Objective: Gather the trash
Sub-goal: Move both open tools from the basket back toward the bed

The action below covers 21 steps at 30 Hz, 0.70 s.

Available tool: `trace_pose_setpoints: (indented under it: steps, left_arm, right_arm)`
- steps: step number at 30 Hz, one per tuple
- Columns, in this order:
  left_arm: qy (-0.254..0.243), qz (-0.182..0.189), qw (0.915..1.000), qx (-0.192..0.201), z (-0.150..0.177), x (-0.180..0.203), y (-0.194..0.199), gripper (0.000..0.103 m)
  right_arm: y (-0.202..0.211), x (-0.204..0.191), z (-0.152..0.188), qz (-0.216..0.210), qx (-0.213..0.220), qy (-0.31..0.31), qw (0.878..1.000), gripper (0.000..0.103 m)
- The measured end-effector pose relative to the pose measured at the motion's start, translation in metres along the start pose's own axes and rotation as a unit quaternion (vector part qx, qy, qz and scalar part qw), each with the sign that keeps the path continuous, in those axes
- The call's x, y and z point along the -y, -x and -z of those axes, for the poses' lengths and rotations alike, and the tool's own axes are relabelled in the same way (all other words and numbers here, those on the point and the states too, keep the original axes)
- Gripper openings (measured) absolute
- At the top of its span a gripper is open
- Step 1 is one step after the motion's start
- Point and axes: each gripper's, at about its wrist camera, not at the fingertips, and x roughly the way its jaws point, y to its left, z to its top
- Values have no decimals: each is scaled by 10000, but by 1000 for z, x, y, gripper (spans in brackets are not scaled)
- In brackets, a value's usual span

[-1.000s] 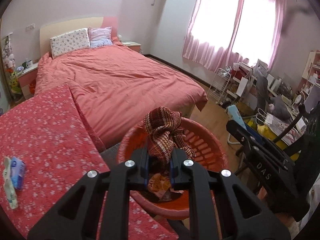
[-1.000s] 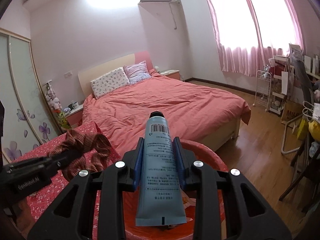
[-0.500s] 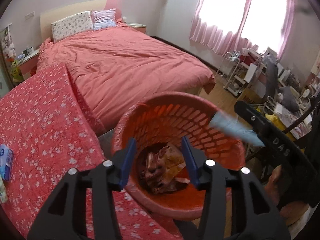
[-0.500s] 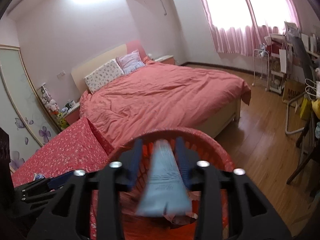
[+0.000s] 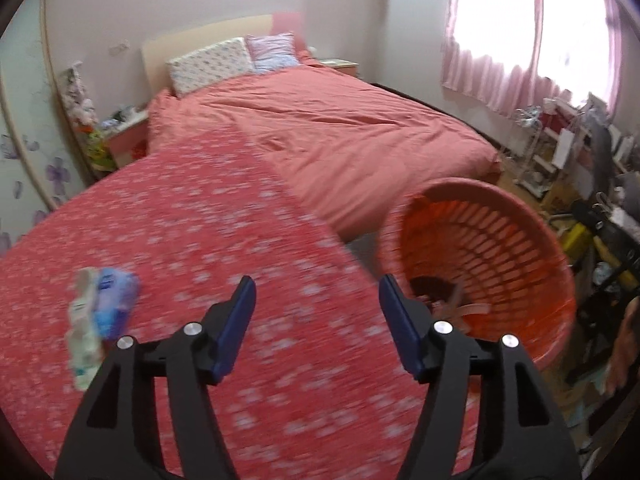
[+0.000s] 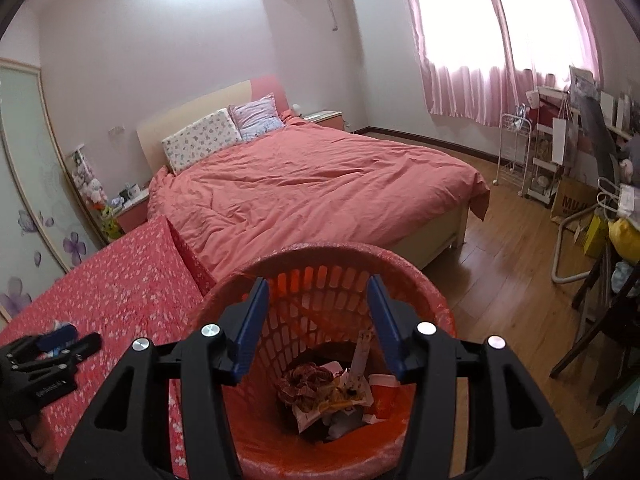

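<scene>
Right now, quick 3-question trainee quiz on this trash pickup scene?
1. True or false: the right gripper holds something between its fingers.
2. Where do the small packets lie? A) in the orange basket B) on the floral red cloth C) on the bed
3. Fill in: the right gripper hovers over the ____.

Key: 1 false; its jaws are opening, empty. 2 B. 3 orange basket.
</scene>
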Motion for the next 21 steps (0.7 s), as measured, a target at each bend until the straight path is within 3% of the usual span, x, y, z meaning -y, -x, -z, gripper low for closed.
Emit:
trace_pose_setpoints:
  steps: [7,13,17,21]
  left_arm:
    - [268,-762,9967,41,25,-78,19,71]
    - [795,-1358,9874,-188,45,-152,13,73]
    - [1403,-1242,9817,-334,50,-186,3,71]
    - [1679,-1105,9793,-254,44,-199,-1,68]
  right_arm:
    - [1,-27,10,-128,-142,256,9995,52]
    - [-2,-55,22,-313,-334,490,9978,52]
    - [-5,-69,26,-419,-448,585,9964,52]
    - [-6,-82,31,-460,-523,733,9949,52]
